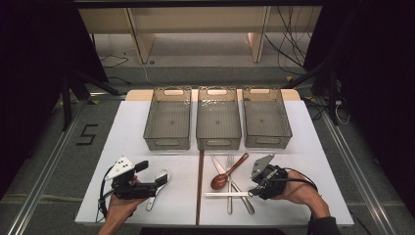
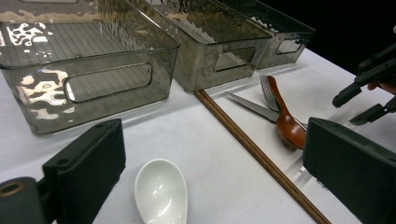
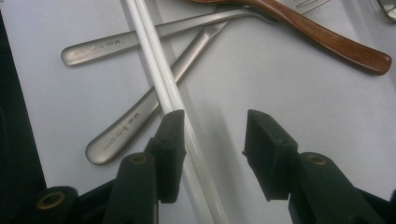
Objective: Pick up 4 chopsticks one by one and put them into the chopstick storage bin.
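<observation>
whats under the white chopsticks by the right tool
The white chopsticks lie across two metal handles, the knife and the fork. The strips of handle beneath them are covered.

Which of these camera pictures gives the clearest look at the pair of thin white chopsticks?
The right gripper view: the pair of thin white chopsticks runs close-up across two steel handles and under the right gripper's left jaw. The high view shows them small, as a pale bar. The left gripper view gives just a faint sliver, hard to make out.
</observation>
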{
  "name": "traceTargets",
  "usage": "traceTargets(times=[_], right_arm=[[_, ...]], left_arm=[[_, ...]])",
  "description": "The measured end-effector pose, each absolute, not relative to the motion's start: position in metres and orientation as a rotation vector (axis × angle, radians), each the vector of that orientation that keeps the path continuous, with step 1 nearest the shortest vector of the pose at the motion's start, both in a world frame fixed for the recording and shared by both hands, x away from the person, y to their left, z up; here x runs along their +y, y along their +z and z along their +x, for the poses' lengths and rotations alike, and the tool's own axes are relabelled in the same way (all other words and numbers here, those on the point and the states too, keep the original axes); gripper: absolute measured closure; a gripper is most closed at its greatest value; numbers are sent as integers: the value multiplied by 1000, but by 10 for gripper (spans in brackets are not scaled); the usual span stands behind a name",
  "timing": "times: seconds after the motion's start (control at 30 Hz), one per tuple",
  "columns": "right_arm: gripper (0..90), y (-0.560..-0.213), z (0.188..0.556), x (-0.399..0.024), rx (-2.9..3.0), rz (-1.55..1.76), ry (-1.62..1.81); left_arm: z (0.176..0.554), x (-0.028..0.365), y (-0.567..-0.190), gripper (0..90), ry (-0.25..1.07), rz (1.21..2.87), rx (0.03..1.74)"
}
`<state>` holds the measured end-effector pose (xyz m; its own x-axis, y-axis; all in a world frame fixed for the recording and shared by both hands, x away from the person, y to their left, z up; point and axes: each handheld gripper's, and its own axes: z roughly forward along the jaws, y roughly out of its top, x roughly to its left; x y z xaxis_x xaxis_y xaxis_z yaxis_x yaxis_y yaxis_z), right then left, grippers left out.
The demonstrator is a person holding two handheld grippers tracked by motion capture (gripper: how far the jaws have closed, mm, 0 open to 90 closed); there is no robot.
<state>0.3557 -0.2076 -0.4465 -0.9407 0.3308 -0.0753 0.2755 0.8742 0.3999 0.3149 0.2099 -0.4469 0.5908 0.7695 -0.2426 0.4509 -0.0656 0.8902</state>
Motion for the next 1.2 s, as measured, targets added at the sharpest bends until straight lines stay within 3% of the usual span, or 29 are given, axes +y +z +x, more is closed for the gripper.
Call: traceTargets(times=[0.7, 1.2], right_arm=[[679, -456, 358, -200, 2930, 371, 521], [791, -458, 356, -191, 2938, 233, 422]], left_arm=[[315, 210, -447, 55, 359, 1706, 1016], [315, 209, -447, 55, 357, 1706, 1016]])
